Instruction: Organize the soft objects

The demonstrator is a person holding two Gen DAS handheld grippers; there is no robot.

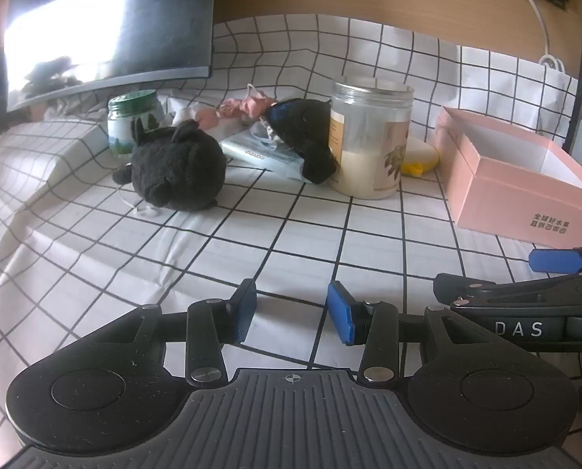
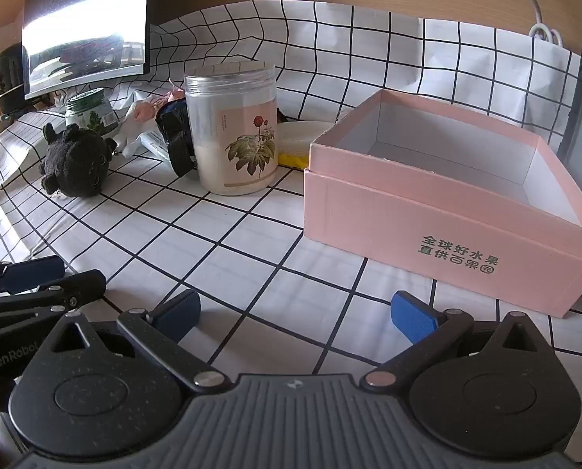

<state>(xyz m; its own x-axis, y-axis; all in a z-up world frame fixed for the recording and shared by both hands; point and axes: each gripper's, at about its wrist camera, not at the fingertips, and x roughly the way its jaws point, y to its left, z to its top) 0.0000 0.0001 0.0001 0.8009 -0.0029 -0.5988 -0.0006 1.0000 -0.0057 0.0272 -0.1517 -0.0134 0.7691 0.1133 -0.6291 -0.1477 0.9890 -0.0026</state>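
A round black plush toy point(image 1: 177, 168) point(image 2: 76, 160) lies on the checked cloth at the far left. A black and blue soft item point(image 1: 306, 136) leans against the tall clear jar point(image 1: 369, 136) point(image 2: 232, 136), and pink fabric point(image 1: 252, 103) lies bunched behind it. An open pink box point(image 1: 506, 179) point(image 2: 447, 234) stands at the right with nothing visible inside. My left gripper point(image 1: 293, 310) hovers over the cloth in front, open and holding nothing. My right gripper point(image 2: 297, 316) is open wide and holds nothing, just before the box's near wall. The two grippers sit side by side.
A small green-lidded jar point(image 1: 133, 121) stands behind the plush, and a pale tissue packet point(image 1: 263, 152) lies under the soft pile. A yellow and white item point(image 1: 420, 156) sits between jar and box. A dark monitor point(image 1: 107, 27) hangs at the back left.
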